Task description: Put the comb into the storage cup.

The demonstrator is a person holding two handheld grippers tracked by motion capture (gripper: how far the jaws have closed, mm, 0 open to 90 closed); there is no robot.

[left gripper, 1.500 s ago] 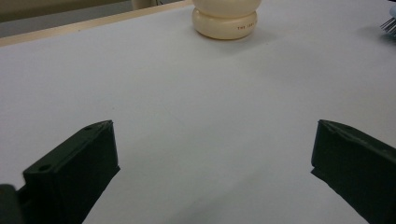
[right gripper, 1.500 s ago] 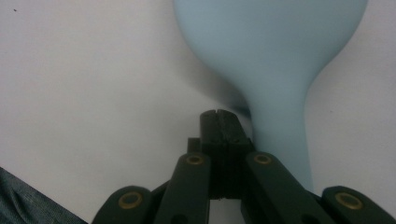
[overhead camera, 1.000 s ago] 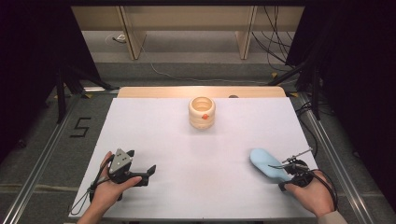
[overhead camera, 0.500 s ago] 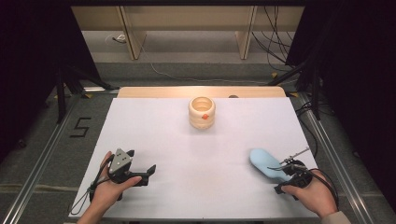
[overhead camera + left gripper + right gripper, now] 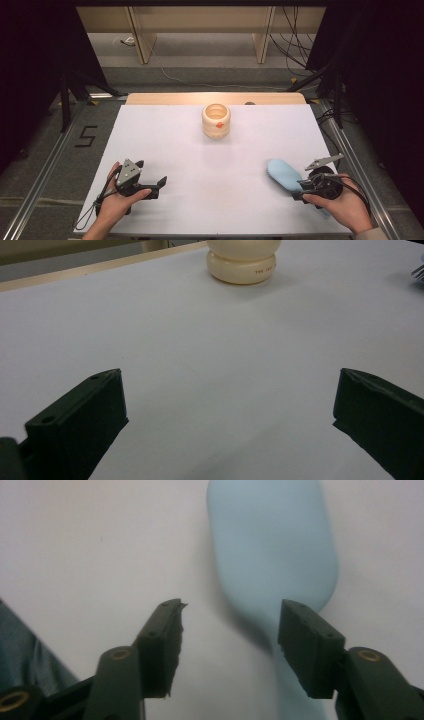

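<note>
Jaws of the right gripper (image 5: 227, 630) have just been opening and now stand partly apart above the pale blue brush (image 5: 285, 174), with nothing between the pads; its handle runs back under the right-hand jaw, apparently untouched. The brush lies flat on the white table (image 5: 210, 200) at about four o'clock, well apart from the cream ringed cup (image 5: 216, 121) standing at twelve o'clock near the far edge. By the look of it, this is the release step: the brush is set down and let go. The next move likely calls for drawing the gripper straight clear of the handle without nudging it. In the high view the right hand (image 5: 336, 202) holds its gripper low and tipped down toward ten o'clock, while the left gripper (image 5: 227, 415), jaws wide and empty, rests at seven o'clock, aimed toward the cup.
</note>
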